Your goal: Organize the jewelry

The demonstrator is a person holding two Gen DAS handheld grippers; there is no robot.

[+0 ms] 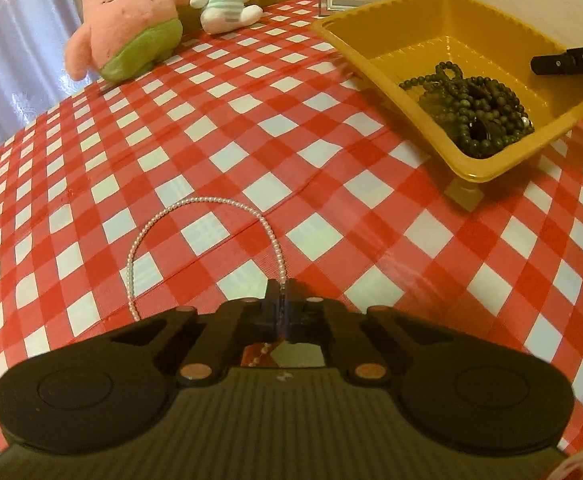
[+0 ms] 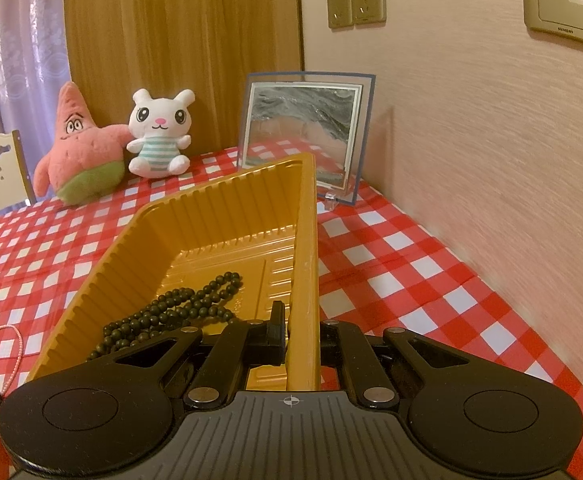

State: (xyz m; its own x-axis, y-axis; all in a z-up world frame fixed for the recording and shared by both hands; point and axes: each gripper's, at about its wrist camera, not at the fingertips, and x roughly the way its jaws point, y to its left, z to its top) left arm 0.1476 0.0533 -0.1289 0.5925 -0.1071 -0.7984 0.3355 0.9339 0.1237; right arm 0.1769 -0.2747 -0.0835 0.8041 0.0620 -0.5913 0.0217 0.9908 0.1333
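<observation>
Your worktop point(image 1: 251, 128) carries a yellow tray point(image 1: 371, 40) toward its far right, and that tray is thin ribbed plastic: light, a little springy, likely to skid on the glossy checked cover if nothing steadies it. Your right tool point(image 2: 301, 336) has its fingers pressed together on the tray's near wall, one inside and one outside, which is the sensible place to hold it; the tool points forward and somewhat down along that wall. Inside the tray lies a heap of dark beads point(image 1: 475, 108), loose and limp, heavier than it looks only in a bundle. The pearl strand point(image 1: 195, 232) is the smallest and fussiest thing: a slack, slippery string that will drape, swing and slide through a weak pinch, and its thread could snap under a jerk. It lies in an arch on the worktop, left of the tray and well apart from it. Your left tool point(image 1: 282, 300) is angled steeply down over it, fingers closed and pinching one leg of the arch, with more pearls showing behind the tips.
</observation>
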